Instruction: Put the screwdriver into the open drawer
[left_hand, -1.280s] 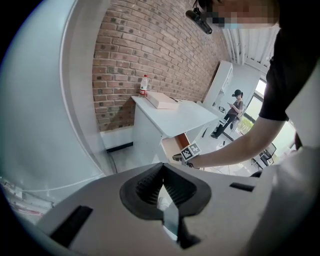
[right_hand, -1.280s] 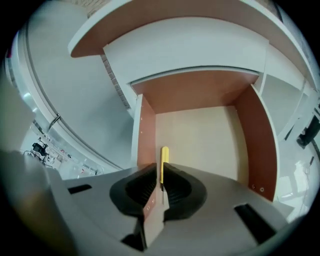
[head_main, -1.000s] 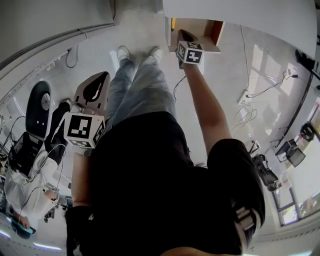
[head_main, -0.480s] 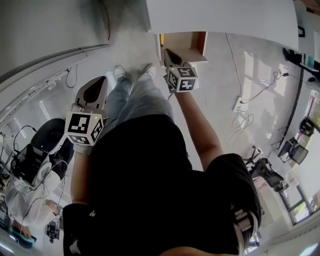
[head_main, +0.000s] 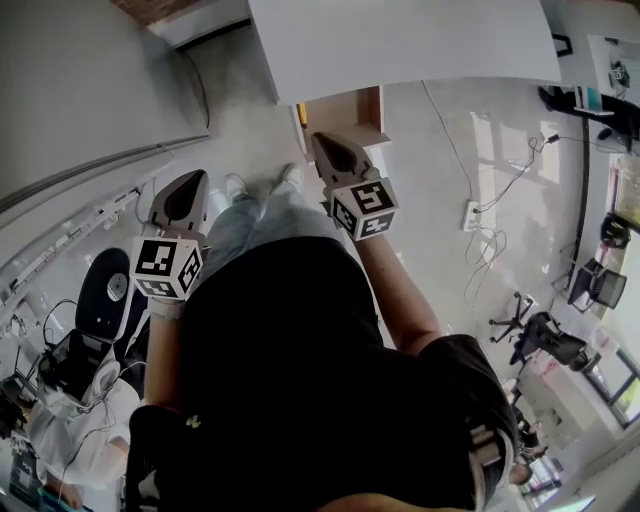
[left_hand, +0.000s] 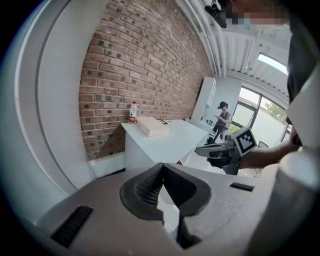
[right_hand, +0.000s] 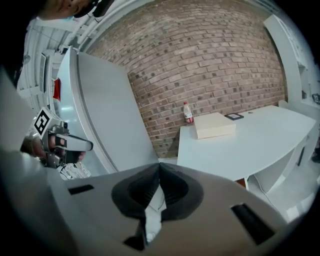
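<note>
Since the left hand-held gripper (left_hand: 161, 165) and right hand-held gripper (right_hand: 159, 164) are both clenched empty and no screwdriver shows, the drawer (head_main: 345, 108) risks going without it.

Left gripper (head_main: 187, 180), right gripper (head_main: 325, 141): jaws together, empty.

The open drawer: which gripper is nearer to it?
Right. The right gripper is just in front of the open drawer; the left gripper is off to the side, by the person's leg.
</note>
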